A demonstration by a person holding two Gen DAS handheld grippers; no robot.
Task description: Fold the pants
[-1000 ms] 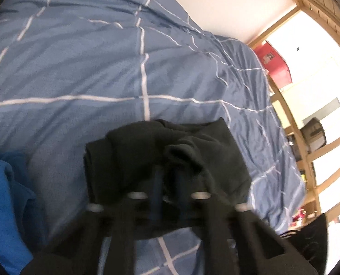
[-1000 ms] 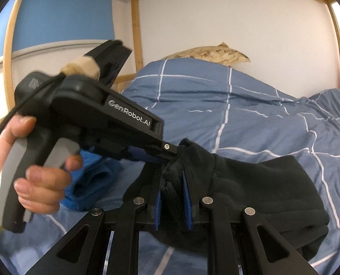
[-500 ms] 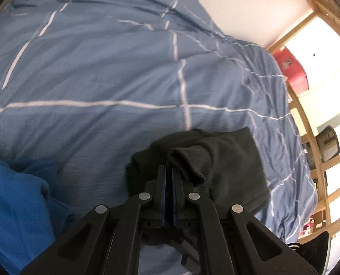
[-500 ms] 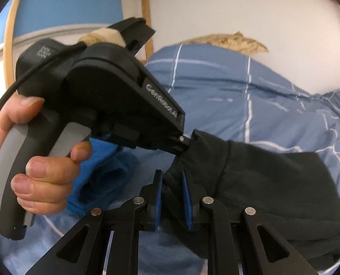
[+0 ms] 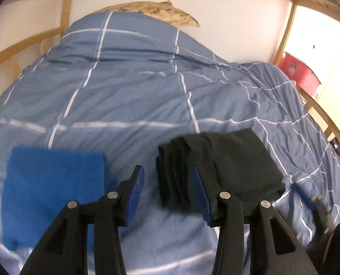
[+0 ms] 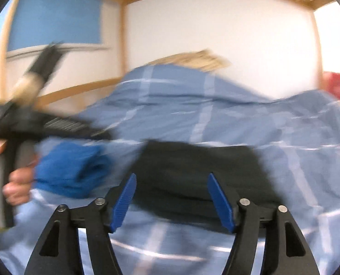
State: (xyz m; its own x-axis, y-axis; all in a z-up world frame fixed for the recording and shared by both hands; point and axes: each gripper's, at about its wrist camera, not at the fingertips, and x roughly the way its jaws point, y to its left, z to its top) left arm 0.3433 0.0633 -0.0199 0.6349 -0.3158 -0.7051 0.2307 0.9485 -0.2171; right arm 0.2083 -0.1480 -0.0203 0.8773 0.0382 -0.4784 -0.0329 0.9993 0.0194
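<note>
The black pants (image 5: 224,165) lie folded in a compact stack on the blue checked duvet (image 5: 133,96). They also show in the right wrist view (image 6: 197,174), blurred. My left gripper (image 5: 167,192) is open and empty, just short of the stack's left edge. My right gripper (image 6: 172,201) is open and empty, in front of the stack's near edge. The left gripper's handle (image 6: 32,123) and the hand holding it show at the left of the right wrist view.
A folded blue garment (image 5: 53,188) lies on the duvet left of the pants, also in the right wrist view (image 6: 73,171). A patterned pillow (image 5: 156,11) sits at the head by the white wall. Wooden bed rails (image 5: 325,123) run along the right; a red box (image 5: 300,71) stands beyond.
Both grippers have let go of the pants and opened. Both have pulled back from the stack, which now rests on the duvet. The left gripper's view has swung toward the pillow.
</note>
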